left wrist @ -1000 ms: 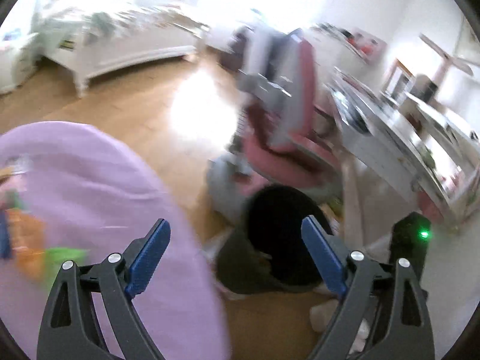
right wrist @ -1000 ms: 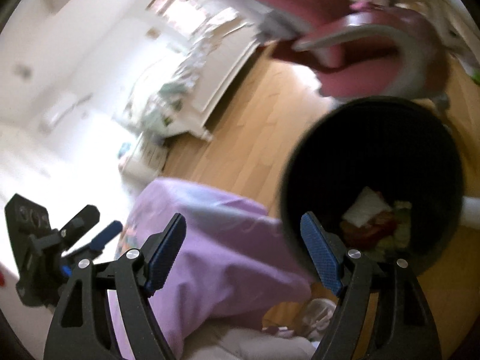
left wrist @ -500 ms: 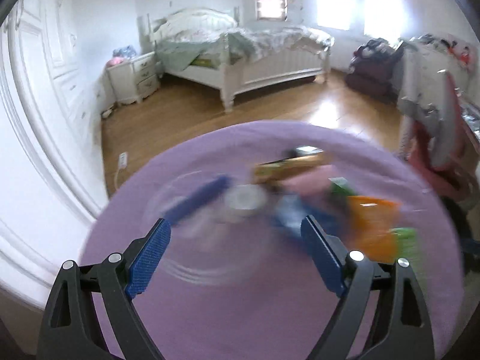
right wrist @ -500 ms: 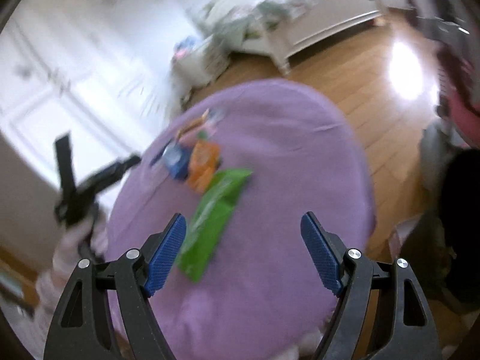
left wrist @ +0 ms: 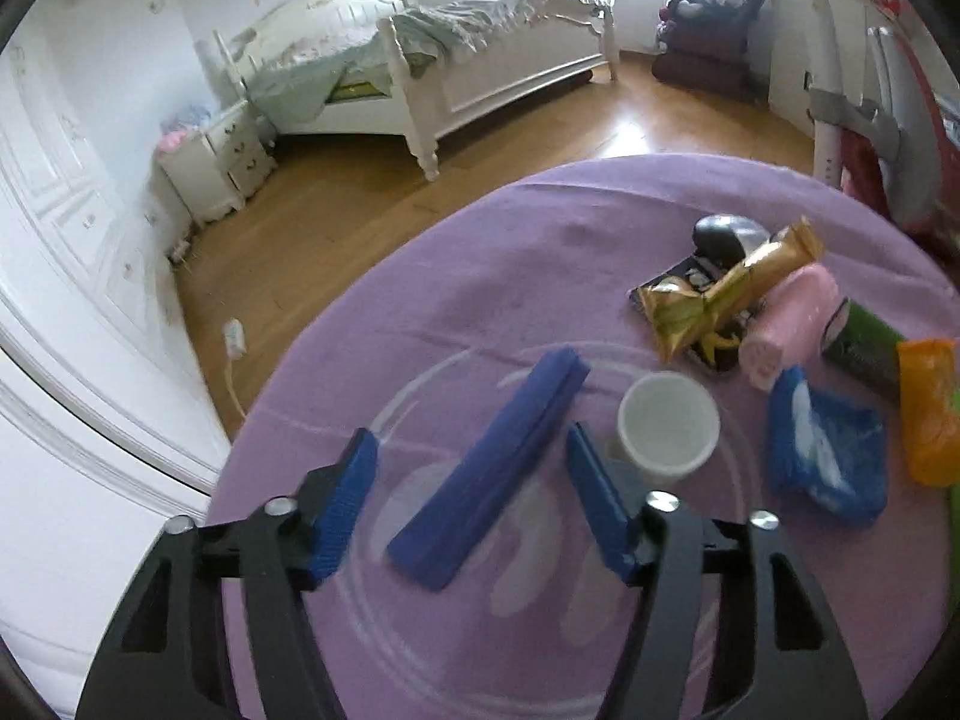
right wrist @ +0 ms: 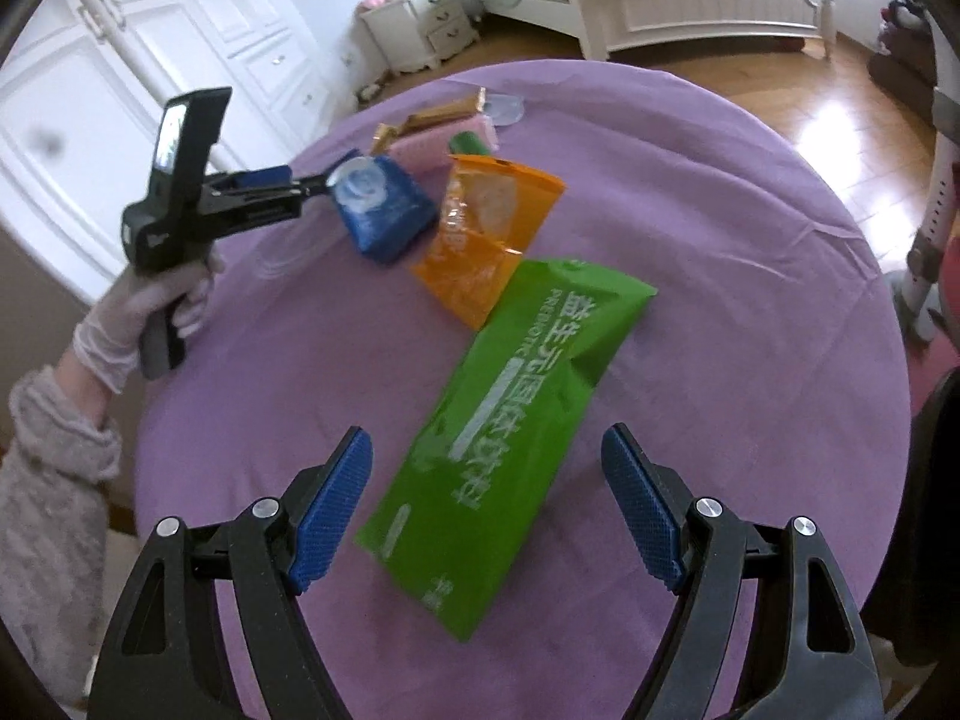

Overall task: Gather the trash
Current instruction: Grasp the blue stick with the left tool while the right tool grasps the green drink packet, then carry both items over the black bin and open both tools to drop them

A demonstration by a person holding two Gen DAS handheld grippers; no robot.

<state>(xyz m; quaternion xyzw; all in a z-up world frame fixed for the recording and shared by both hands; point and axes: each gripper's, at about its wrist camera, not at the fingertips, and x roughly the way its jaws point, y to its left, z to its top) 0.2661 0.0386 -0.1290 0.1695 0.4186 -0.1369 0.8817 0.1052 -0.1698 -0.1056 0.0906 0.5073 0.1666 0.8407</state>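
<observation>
A round table with a purple cloth (left wrist: 510, 276) (right wrist: 750, 228) holds trash. In the left wrist view my left gripper (left wrist: 471, 501) is open, its jaws on either side of a long blue wrapper (left wrist: 492, 468), with a white paper cup (left wrist: 669, 423) just right of it. Beyond lie a blue packet (left wrist: 825, 456), a gold snack wrapper (left wrist: 726, 294) and a pink roll (left wrist: 789, 321). In the right wrist view my right gripper (right wrist: 489, 507) is open above a green pouch (right wrist: 510, 432). An orange pouch (right wrist: 486, 234) and the blue packet (right wrist: 381, 210) lie further back.
A white bed (left wrist: 480, 60) and a nightstand (left wrist: 210, 162) stand across the wooden floor. A pink chair (left wrist: 900, 138) is at the table's right. White wardrobe doors (right wrist: 150, 48) are behind the left hand. A dark bin edge (right wrist: 936, 510) shows at the right.
Both grippers swung away from the black bin on the floor and came over the table. The left now straddles the blue wrapper; the right is closer over the green pouch.
</observation>
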